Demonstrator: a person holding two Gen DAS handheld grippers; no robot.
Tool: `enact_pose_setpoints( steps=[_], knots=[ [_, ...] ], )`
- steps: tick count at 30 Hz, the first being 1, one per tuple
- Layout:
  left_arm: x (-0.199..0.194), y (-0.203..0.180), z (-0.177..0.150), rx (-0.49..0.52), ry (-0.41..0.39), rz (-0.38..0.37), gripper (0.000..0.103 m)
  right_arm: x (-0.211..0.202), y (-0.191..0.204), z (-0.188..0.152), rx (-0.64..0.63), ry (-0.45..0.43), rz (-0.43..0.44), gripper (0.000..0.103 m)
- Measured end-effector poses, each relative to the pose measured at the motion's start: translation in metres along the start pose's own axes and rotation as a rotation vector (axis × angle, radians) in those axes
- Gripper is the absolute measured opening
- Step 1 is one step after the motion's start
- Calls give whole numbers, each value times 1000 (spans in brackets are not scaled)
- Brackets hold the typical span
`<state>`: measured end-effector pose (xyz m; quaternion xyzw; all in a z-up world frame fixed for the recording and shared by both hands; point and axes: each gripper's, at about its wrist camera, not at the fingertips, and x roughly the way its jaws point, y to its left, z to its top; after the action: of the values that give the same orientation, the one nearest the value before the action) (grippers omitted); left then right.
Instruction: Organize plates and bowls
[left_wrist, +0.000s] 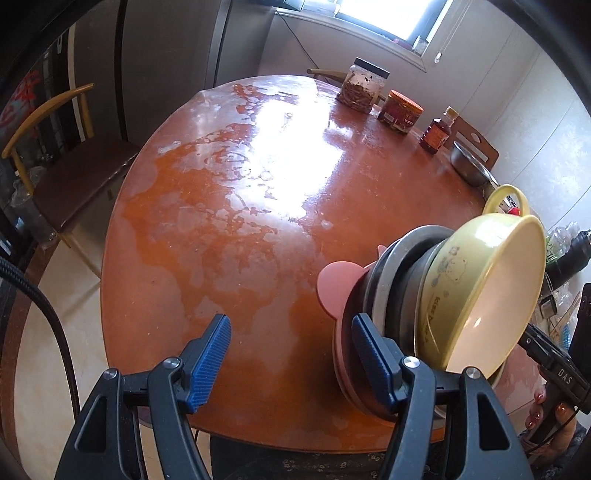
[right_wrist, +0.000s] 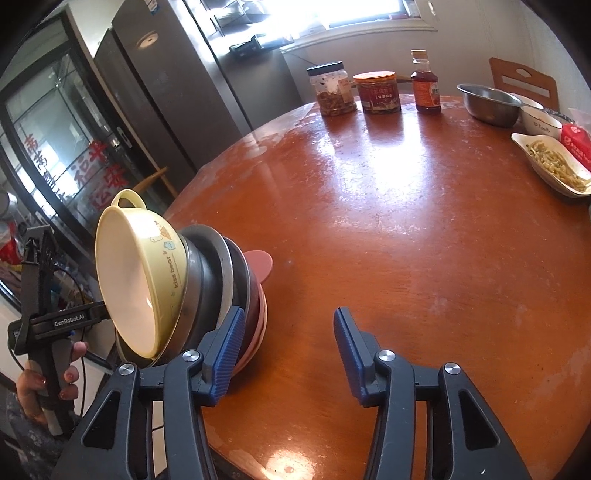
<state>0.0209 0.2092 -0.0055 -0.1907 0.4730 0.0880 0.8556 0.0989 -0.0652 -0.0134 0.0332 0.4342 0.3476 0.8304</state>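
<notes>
Left gripper (left_wrist: 291, 363): jaws standing about half open over the near table edge, nothing between the blue pads; right-side finger (left_wrist: 373, 360) sitting just beside, maybe touching, the pink plate rim, can't tell from here.
Right gripper (right_wrist: 290, 354): jaws standing partly open, gap showing only bare table; left-side finger (right_wrist: 231, 350) lying against the low edge of the stack, contact looking likely but not certain.
Stack (right_wrist: 207, 288): tilting steeply on edge near the front of the table, opening facing away from the table centre.
Yellow bowl (left_wrist: 491, 295): sitting outermost in the stack, cartoon bear print, loop handle pointing up.
Metal bowls (left_wrist: 402, 280): nesting behind the yellow one.
Pink plate (left_wrist: 338, 288): sitting at the back of the stack, rounded ear sticking out, lower rim resting on the table.
Table (right_wrist: 388, 240): round, orange-brown, glaring under window light.
Far side: jar (right_wrist: 332, 90), orange-lid tub (right_wrist: 378, 92), sauce bottle (right_wrist: 426, 83), steel bowl (right_wrist: 487, 101) standing well apart from the stack.
Right edge: white dish (right_wrist: 554, 166) holding food strips.
Hand (right_wrist: 48, 387): gripping the left gripper's handle.
</notes>
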Motion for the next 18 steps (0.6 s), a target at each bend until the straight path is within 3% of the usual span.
enact_pose_setpoints(
  steps=[9,18],
  knots=[
    [7,-11,9,47,6,-11,66,5,-1,0,0,13,-7,51],
    [20,-45,14,114,27,-26,64,-6,-25,-2,39,6,-47,51]
  ],
)
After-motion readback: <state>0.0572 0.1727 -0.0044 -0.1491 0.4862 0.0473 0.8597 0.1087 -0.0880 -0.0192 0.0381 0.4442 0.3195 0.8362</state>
